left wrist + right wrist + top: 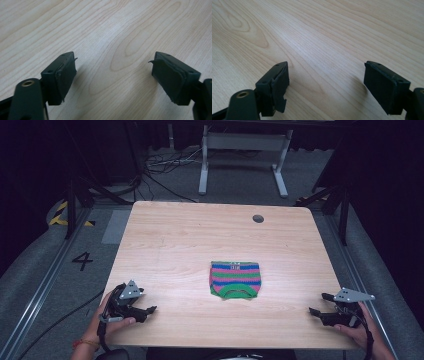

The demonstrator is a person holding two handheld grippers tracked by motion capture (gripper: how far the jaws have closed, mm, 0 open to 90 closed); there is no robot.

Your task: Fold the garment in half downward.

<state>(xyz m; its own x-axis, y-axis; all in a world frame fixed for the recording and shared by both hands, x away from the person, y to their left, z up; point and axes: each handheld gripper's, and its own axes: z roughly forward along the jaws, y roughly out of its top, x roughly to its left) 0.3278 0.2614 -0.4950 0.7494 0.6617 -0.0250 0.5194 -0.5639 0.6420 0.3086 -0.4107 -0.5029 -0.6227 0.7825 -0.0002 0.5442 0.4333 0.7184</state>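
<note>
A small folded knit garment (pixel 235 279), striped pink, green and blue, lies flat near the middle of the wooden table (pixel 200 235). My left gripper (pixel 151 309) rests low at the front left corner, held in a hand, well apart from the garment. My right gripper (pixel 317 304) sits at the front right, also in a hand and away from the cloth. In the left gripper view the left gripper (pixel 113 75) stands open over bare wood. The right gripper (pixel 325 82) in its own view is likewise open with nothing between the pads.
A round cable hole (pixel 258 218) marks the table's far right. Beyond the far edge stand a white desk frame (pixel 242 155) and loose cables (pixel 165 165) on the grey floor. A painted number four (pixel 82 260) lies left of the table.
</note>
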